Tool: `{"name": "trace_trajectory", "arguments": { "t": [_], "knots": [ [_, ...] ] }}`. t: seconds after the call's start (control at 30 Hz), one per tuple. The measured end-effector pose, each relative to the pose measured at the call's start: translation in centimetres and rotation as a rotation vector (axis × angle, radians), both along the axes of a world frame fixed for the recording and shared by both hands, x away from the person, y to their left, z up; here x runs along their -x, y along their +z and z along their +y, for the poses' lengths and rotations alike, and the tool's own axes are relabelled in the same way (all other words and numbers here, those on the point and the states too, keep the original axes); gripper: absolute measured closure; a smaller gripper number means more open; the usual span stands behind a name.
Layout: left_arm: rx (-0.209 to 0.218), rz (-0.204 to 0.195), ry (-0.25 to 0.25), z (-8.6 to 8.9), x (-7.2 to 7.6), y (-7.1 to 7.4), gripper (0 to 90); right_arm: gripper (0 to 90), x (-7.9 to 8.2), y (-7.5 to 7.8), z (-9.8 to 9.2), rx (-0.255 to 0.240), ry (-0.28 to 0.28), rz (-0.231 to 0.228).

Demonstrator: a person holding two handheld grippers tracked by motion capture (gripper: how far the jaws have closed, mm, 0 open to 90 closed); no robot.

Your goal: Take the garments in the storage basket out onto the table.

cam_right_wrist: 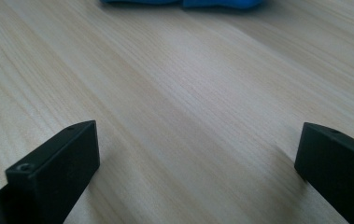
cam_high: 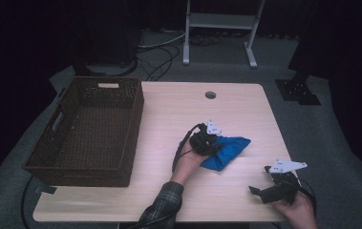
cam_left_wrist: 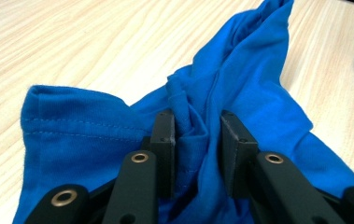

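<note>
We pinch a raised fold of the soft, light blue cloth in our left gripper, while our right gripper gapes wide over bare table.

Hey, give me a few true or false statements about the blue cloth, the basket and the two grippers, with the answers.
1. The left gripper pinches a fold of the blue cloth. True.
2. The blue cloth lies inside the wicker basket. False: it lies on the table, right of the basket.
3. The right gripper has its jaws wide apart with only bare tabletop between them. True.
4. The right gripper holds a corner of the cloth. False: it is apart from the cloth.
</note>
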State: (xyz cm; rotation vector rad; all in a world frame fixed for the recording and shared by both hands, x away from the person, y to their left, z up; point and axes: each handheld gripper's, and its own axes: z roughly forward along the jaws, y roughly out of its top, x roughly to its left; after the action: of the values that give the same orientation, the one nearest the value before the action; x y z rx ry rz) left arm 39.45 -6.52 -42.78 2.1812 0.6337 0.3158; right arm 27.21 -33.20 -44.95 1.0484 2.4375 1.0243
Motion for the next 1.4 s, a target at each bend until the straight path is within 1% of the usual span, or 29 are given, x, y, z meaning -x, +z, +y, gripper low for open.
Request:
{"name": "trace_trajectory", "arguments": {
  "t": [0.1, 0.23, 0.33, 0.4, 0.5, 0.53, 0.63, 0.7, 0.9, 1.07, 1.17, 1.23, 1.33, 1.37, 1.4],
  "knots": [
    [-0.007, -0.003, -0.008, -0.18, -0.02, -0.11, 68.0, 0.0, 0.00, 0.00, 0.00, 0.000, 0.000, 0.000],
    [-0.003, 0.000, -0.015, -0.33, -0.29, -0.17, 66.5, 0.0, 0.00, 0.00, 0.00, 0.000, 0.000, 0.000],
    [-0.014, -0.005, -0.024, -0.66, -0.41, -0.15, 64.2, 0.0, 0.00, 0.00, 0.00, 0.000, 0.000, 0.000],
    [-0.014, -0.014, -0.027, -0.67, -0.32, -0.28, 61.0, 0.0, 0.00, 0.00, 0.00, 0.000, 0.000, 0.000],
    [-0.001, -0.007, -0.028, -0.56, -0.36, -0.36, 55.7, 0.0, 0.00, 0.00, 0.00, 0.000, 0.000, 0.000],
    [-0.001, -0.005, -0.026, -0.54, -0.36, -0.35, 53.6, 0.0, 0.00, 0.00, 0.00, 0.000, 0.000, 0.000],
    [-0.010, -0.017, -0.025, -0.60, -0.20, -0.34, 49.5, 0.0, 0.01, 0.00, 0.00, 0.000, 0.000, 0.000],
    [-0.009, -0.021, -0.030, -0.68, -0.11, -0.36, 46.4, 0.0, 0.01, -0.01, 0.00, 0.000, 0.000, -0.001],
    [0.016, -0.016, -0.036, -0.55, -0.15, -0.53, 39.7, 0.0, 0.01, -0.01, 0.00, 0.000, 0.000, -0.001],
    [0.042, -0.027, -0.046, -0.44, 0.00, -0.55, 35.2, 0.0, 0.01, -0.01, 0.00, 0.000, 0.000, -0.001],
    [0.056, -0.037, -0.043, -0.35, 0.15, -0.46, 30.0, 0.0, 0.01, -0.01, 0.00, 0.001, 0.001, -0.001],
    [0.062, -0.048, -0.040, -0.30, 0.23, -0.39, 28.0, 0.0, 0.01, -0.01, 0.00, 0.001, 0.001, -0.001],
    [0.071, -0.052, -0.035, -0.24, 0.30, -0.34, 21.5, 0.0, 0.01, -0.01, 0.00, 0.001, 0.001, -0.001],
    [0.081, -0.049, -0.042, -0.22, 0.32, -0.37, 19.7, 0.0, 0.02, -0.01, 0.00, 0.000, 0.000, -0.001],
    [0.081, -0.049, -0.042, -0.22, 0.32, -0.37, 18.9, 0.0, 0.02, -0.01, 0.00, 0.000, 0.000, -0.001]
  ]
}}
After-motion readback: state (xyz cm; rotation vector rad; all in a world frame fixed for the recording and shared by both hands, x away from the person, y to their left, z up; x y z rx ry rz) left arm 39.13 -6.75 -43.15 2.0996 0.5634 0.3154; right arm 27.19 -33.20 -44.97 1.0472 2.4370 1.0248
